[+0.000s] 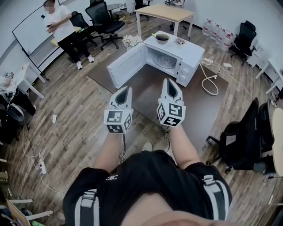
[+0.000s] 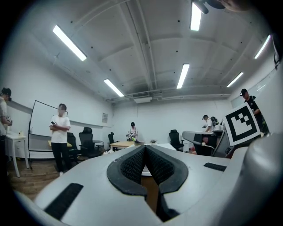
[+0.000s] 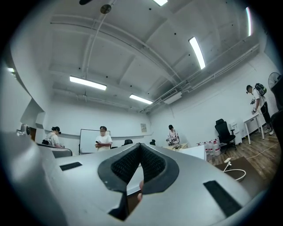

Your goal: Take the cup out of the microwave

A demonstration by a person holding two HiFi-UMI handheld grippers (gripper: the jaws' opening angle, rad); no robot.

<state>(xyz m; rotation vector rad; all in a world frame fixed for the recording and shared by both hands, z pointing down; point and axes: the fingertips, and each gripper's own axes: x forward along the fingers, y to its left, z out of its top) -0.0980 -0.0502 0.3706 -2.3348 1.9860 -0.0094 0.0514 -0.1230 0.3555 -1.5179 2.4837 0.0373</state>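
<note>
Grippers at centre frame, left gripper (image 1: 128,89) and right gripper (image 1: 168,82), both with jaws pressed fully shut, gripping nothing. Ahead, at upper centre, white box-shaped microwave (image 1: 190,53) with white door (image 1: 126,65) swung open leftward; shows only a glass turntable (image 1: 166,61) inside. On its roof, dark round cup (image 1: 162,38), already outside the cavity. Looks like removal done; calls at most for swinging the door closed.

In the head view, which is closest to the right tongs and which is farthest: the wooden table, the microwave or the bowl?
1. Microwave, just ahead of the right tongs.
2. Bowl, on top of the microwave.
3. Wooden table, farthest back.
</note>
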